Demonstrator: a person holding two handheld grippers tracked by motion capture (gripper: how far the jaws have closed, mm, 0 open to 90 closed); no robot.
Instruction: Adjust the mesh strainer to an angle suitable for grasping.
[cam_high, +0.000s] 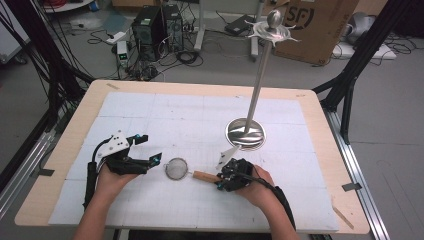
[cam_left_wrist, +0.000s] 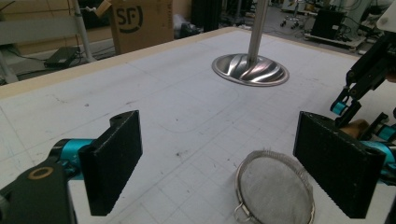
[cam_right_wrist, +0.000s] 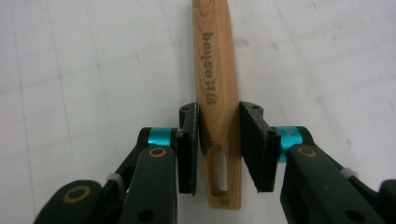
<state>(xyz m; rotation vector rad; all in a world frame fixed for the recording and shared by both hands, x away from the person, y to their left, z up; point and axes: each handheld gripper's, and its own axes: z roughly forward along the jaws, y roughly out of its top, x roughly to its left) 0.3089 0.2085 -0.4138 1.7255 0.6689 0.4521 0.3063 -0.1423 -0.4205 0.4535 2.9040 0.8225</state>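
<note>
The tall steel hanging stand (cam_high: 246, 133) on the white table mat (cam_high: 150, 115) likely awaits the small wire-mesh strainer with wooden handle (cam_high: 176, 169), lying just in front of its base. The right gripper (cam_high: 223, 176) lies low, jaws narrowed around the handle, perhaps not quite clamped. The left gripper (cam_high: 152, 150) hovers beside the mesh, jaws wide.

A pale wooden table with rounded corners (cam_high: 320, 107) carries a white gridded mat (cam_high: 165, 112) and stands on a grey concrete floor (cam_high: 385, 130). Behind it, two black computer towers (cam_high: 156, 25) sit amid tangled black cables (cam_high: 185, 56) beside a white power strip (cam_high: 116, 37). A brown cardboard box with a dark printed logo (cam_high: 314, 25) rests at the far right. Black metal frame struts (cam_high: 365, 47) rise on both sides, and grey aluminium rails (cam_high: 356, 170) flank the table
</note>
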